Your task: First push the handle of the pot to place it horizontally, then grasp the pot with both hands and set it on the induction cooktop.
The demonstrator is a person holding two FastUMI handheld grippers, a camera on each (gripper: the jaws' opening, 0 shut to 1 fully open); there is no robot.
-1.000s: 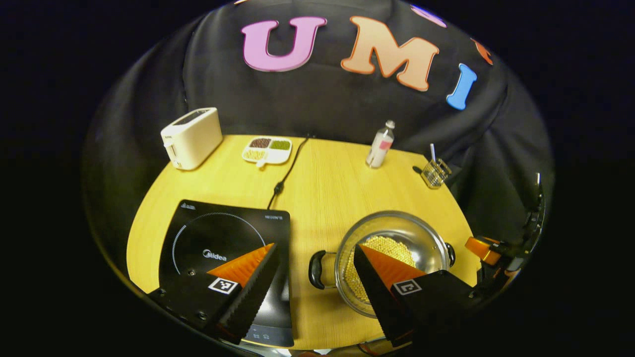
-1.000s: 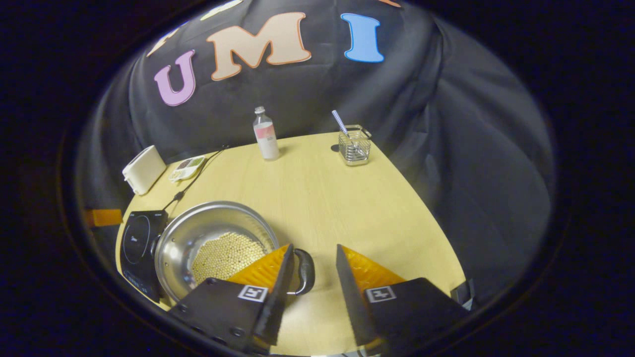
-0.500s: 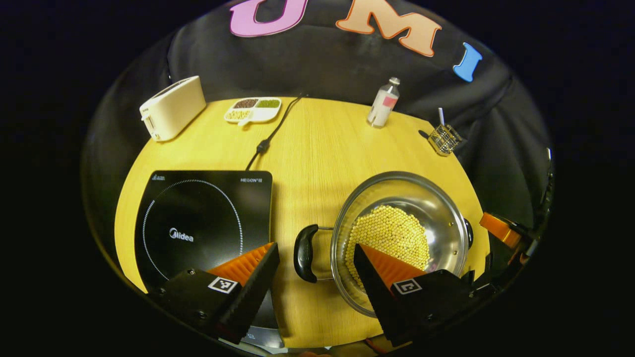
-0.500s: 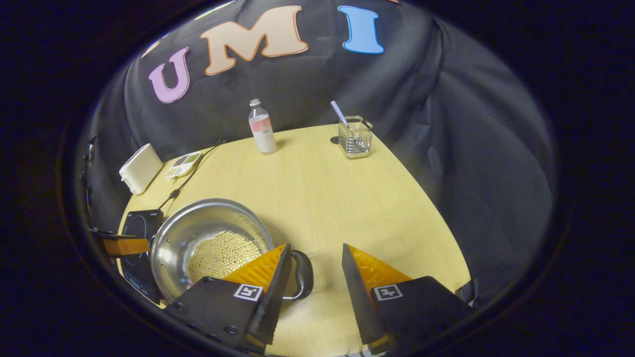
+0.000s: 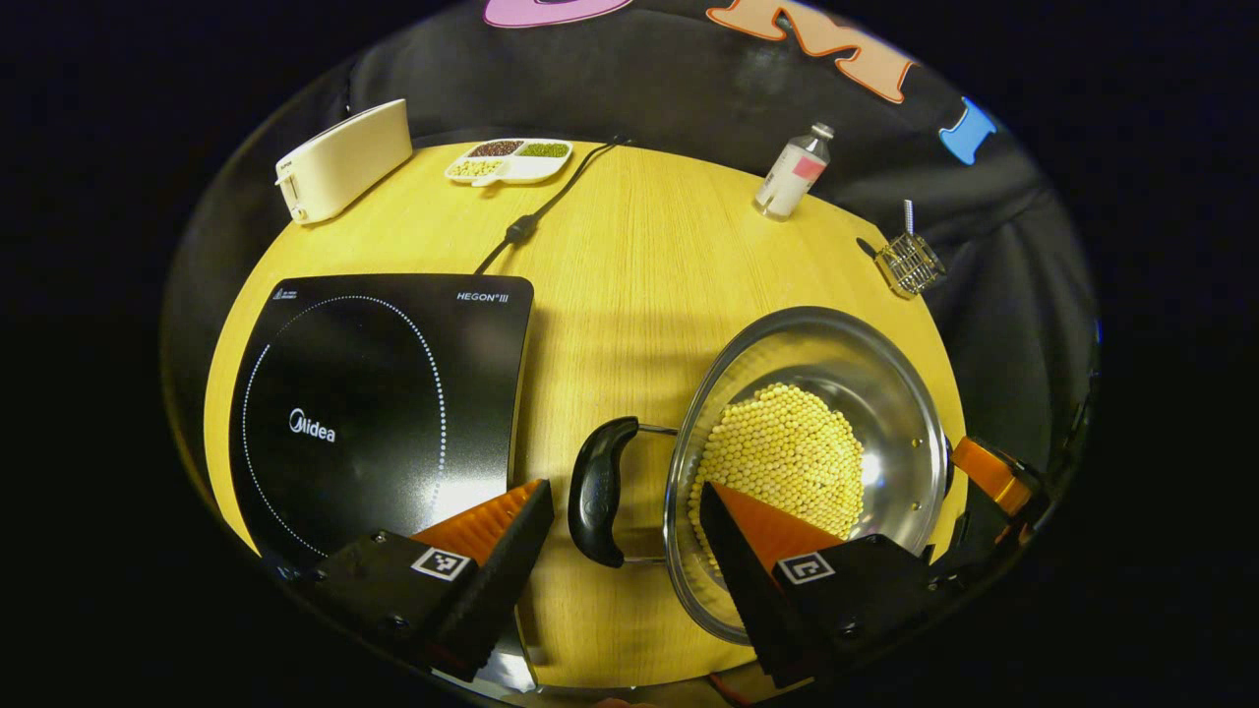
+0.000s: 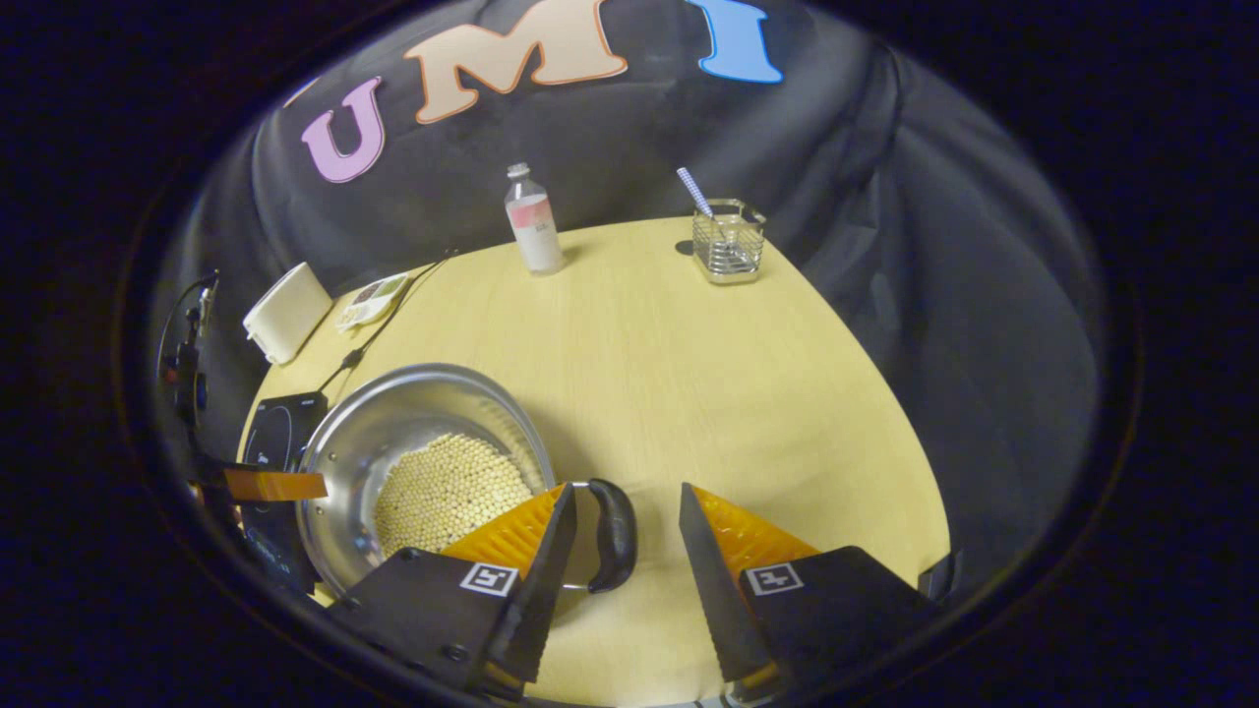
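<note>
Shiny polished metal pot (image 5: 890,393), glossy black glass-like induction cooktop (image 5: 374,393), matt light wood-grain table (image 5: 629,256), smooth plastic toaster (image 5: 342,159).

Left gripper (image 5: 622,526): two wedge-shaped fingers, inner faces ribbed with sawtooth edges, mounted on dark blocky bodies. Square black-and-white marker tag atop each body; small round screws on left body. Right gripper (image 6: 618,531): same wedge fingers, ribbed faces, toothed edges, one marker tag per body, screws near left edge.

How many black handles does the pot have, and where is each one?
2. One handle is on the pot's side toward the induction cooktop, between the left tool's fingers. The other handle is on the opposite side, between the right tool's fingers.
</note>
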